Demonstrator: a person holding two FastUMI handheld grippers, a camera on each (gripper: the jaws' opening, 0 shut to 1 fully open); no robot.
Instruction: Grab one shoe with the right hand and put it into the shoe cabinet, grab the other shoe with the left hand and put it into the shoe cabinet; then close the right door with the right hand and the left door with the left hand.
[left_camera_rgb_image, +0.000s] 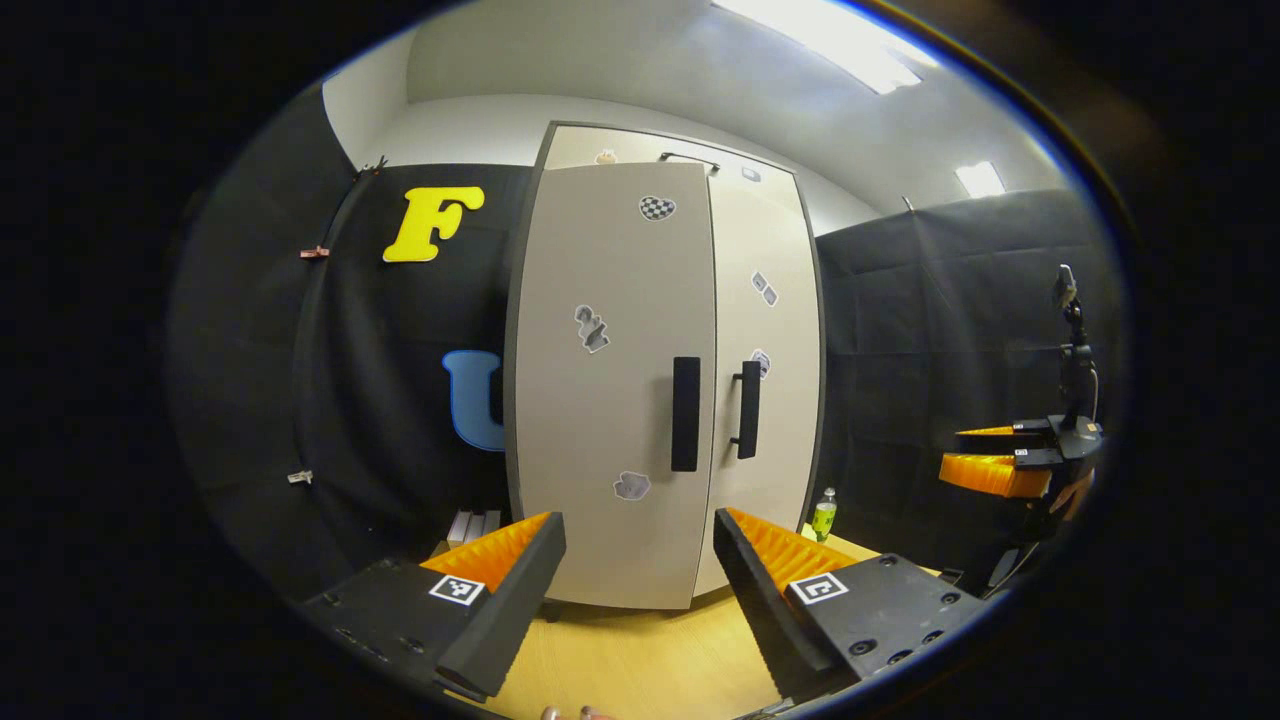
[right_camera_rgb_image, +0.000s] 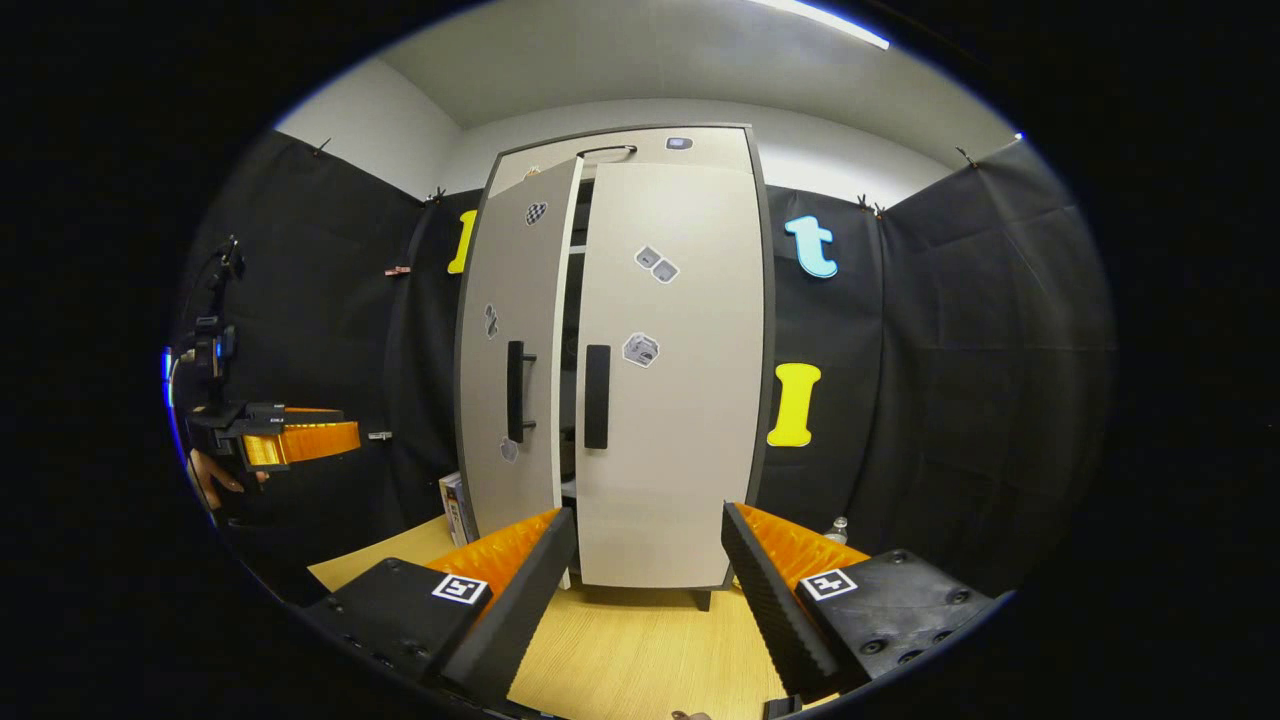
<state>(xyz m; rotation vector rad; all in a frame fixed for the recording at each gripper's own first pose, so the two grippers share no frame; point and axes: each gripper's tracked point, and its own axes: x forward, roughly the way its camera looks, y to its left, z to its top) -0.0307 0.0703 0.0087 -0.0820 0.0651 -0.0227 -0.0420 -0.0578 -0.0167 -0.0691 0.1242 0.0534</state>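
Cabinet (right_camera_rgb_image: 660, 400): tall, flat-fronted, pale matte panels in a dark frame, standing on a light wood-grain floor (right_camera_rgb_image: 640, 650) on short dark feet.
Right door (right_camera_rgb_image: 680, 420): sits flush in the cabinet frame, smooth face dotted with small stickers, a flat black bar handle (right_camera_rgb_image: 597, 396) near its inner edge.
Left door (right_camera_rgb_image: 515, 380): swung a little out from the cabinet, a dark slit of interior showing between it and the right door; its handle (right_camera_rgb_image: 516, 390) is a slim black bar.
Shoes: can't tell where they are, the slit into the cabinet is too dark and narrow.
Left gripper (left_camera_rgb_image: 640, 560): fingers spread wide, nothing between the ridged pads, facing the cabinet front.
Right gripper (right_camera_rgb_image: 648, 560): fingers spread wide too, empty, facing the cabinet's right door.
Bottle (left_camera_rgb_image: 824, 514): small, clear plastic, on the floor just beside the cabinet's right side.
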